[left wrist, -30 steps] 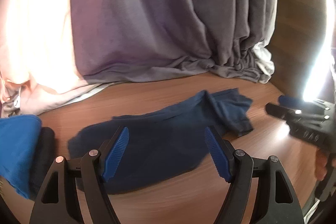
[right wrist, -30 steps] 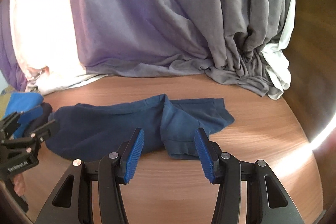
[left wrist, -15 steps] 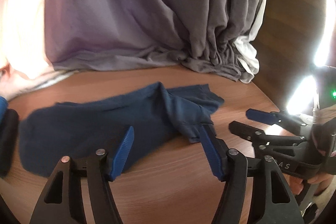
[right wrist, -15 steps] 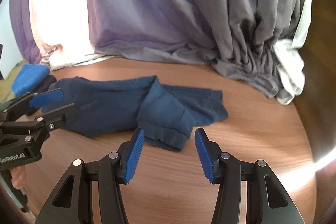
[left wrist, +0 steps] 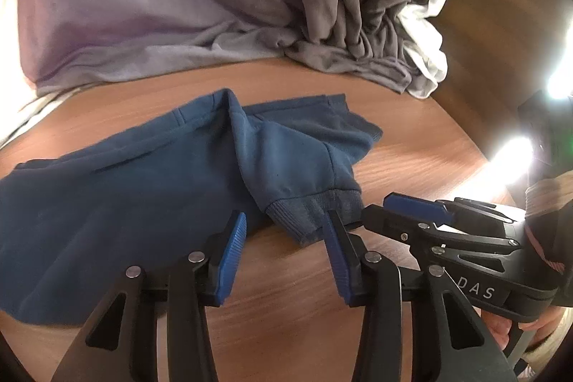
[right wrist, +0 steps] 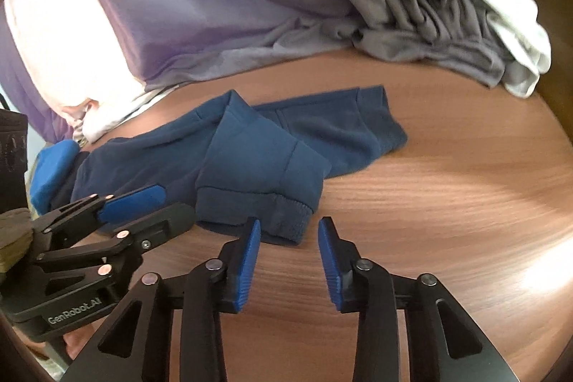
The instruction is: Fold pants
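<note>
Dark blue pants (left wrist: 150, 174) lie flat across the wooden table (left wrist: 286, 292), one leg folded over so its ribbed cuff (left wrist: 315, 206) points at me. The pants also show in the right wrist view (right wrist: 250, 153) with the cuff (right wrist: 283, 221) nearest. My left gripper (left wrist: 286, 231) is open, its fingertips on either side of the cuff's near edge, holding nothing. My right gripper (right wrist: 288, 235) is open and empty just short of the cuff's right end. Each gripper shows in the other's view: the right gripper (left wrist: 412, 210) and the left gripper (right wrist: 143, 206).
A pile of grey and lilac cloth (left wrist: 215, 6) and a white garment (right wrist: 512, 17) lie along the back of the table. A bright blue folded item (right wrist: 50, 170) sits at the far left. Bare wood (right wrist: 447, 203) lies to the right.
Both grippers have moved in toward the ribbed cuff and closer together. The left gripper shifted right along the pants. The pants have not moved.
</note>
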`<state>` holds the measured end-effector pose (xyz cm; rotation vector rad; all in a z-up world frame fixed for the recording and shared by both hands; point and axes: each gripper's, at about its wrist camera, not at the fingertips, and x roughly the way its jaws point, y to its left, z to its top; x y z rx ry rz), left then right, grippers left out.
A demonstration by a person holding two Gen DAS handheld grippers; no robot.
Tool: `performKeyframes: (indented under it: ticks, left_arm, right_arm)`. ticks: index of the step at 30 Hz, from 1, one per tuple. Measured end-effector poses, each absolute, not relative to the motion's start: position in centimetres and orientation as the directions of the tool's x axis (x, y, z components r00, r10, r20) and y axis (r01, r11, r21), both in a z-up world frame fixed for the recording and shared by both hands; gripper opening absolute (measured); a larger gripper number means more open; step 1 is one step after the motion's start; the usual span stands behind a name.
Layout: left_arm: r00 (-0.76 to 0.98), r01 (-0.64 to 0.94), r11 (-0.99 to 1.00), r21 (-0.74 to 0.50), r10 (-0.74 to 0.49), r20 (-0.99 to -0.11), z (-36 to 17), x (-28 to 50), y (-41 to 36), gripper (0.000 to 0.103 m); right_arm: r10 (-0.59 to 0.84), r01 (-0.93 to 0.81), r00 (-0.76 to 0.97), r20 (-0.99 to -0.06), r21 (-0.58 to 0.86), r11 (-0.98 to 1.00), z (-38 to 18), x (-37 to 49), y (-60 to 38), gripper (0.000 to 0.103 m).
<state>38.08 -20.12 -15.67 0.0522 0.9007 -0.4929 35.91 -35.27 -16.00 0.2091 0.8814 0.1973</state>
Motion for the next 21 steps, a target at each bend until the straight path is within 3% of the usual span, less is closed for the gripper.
performKeyframes:
  ticks: [11,13,14,21]
  left_arm:
    - [0.461,0.446,0.873,-0.196,-0.411,-0.786,-17.5,39.6,-20.7,0.024]
    - [0.455,0.453,0.869,-0.199,-0.417,-0.787,-17.4,39.8,-20.7,0.01]
    - [0.459,0.456,0.868,-0.198,-0.42,-0.783,-17.2,39.8,-20.9,0.01]
    - [0.515,0.508,0.844,-0.172,-0.458,-0.724,-14.0,41.1,-22.3,0.008]
  right_arm:
    - [0.302,-0.064,0.584,-0.753,0.328,0.942,-18.0,37.4,-35.5,0.024]
    - [0.307,-0.066,0.58,-0.754,0.332,0.941,-18.2,37.6,-35.5,0.018]
    - [0.307,-0.067,0.58,-0.754,0.331,0.941,-18.2,37.7,-35.5,0.011]
    - [0.296,-0.049,0.635,-0.714,0.345,0.937,-16.1,37.6,-36.6,0.008]
